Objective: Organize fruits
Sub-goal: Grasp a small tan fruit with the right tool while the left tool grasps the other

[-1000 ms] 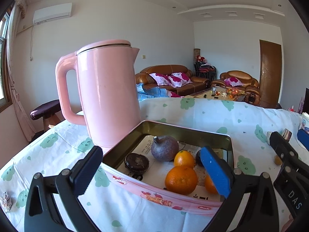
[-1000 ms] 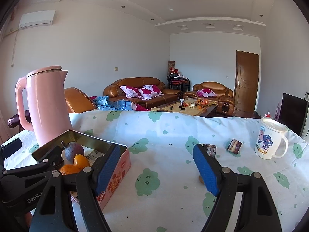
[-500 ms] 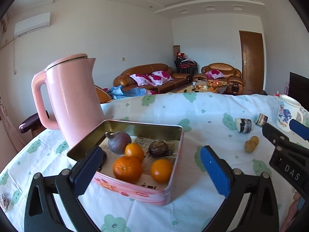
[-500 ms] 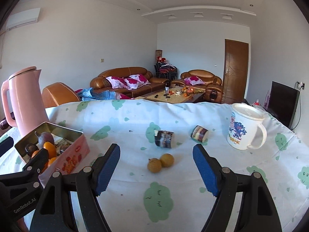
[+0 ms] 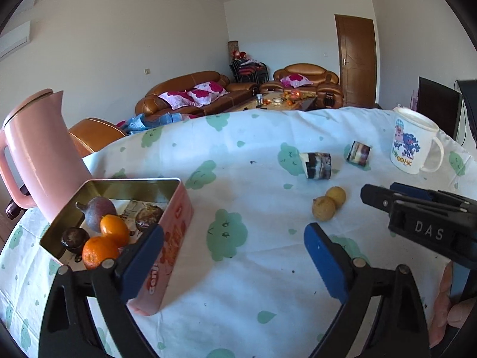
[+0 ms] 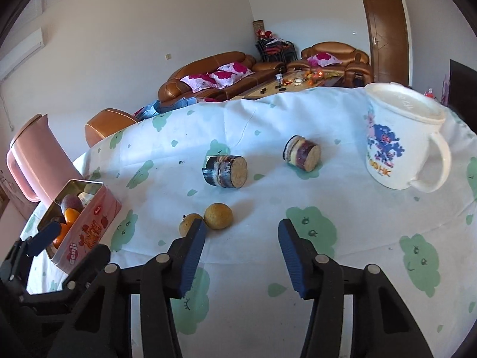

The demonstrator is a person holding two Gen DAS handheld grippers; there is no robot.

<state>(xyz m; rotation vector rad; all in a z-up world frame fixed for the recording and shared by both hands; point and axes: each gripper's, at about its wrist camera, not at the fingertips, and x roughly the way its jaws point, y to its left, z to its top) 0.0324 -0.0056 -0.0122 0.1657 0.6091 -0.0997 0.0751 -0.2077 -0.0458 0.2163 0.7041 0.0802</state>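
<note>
A pink tin box (image 5: 171, 235) (image 6: 89, 229) holds oranges (image 5: 100, 250), a purple fruit (image 5: 100, 210) and dark fruits. Two small yellow-brown fruits (image 5: 323, 208) (image 6: 218, 215) lie together on the tablecloth right of the tin. My left gripper (image 5: 234, 256) is open and empty, low over the cloth between the tin and the loose fruits. My right gripper (image 6: 241, 243) is open and empty, just short of the two fruits; its left finger (image 6: 193, 243) partly covers the nearer one (image 6: 187, 222). The right gripper also shows in the left wrist view (image 5: 417, 208).
A pink kettle (image 5: 38, 155) stands behind the tin. Two short patterned cylinders (image 6: 225, 170) (image 6: 302, 153) lie on their sides beyond the fruits. A white lidded mug (image 6: 396, 137) stands at the right. The tablecloth edge runs along the back.
Both grippers have swung right, away from the tin and kettle. The right gripper has moved in close to the two yellow-brown fruits. Both stay open.
</note>
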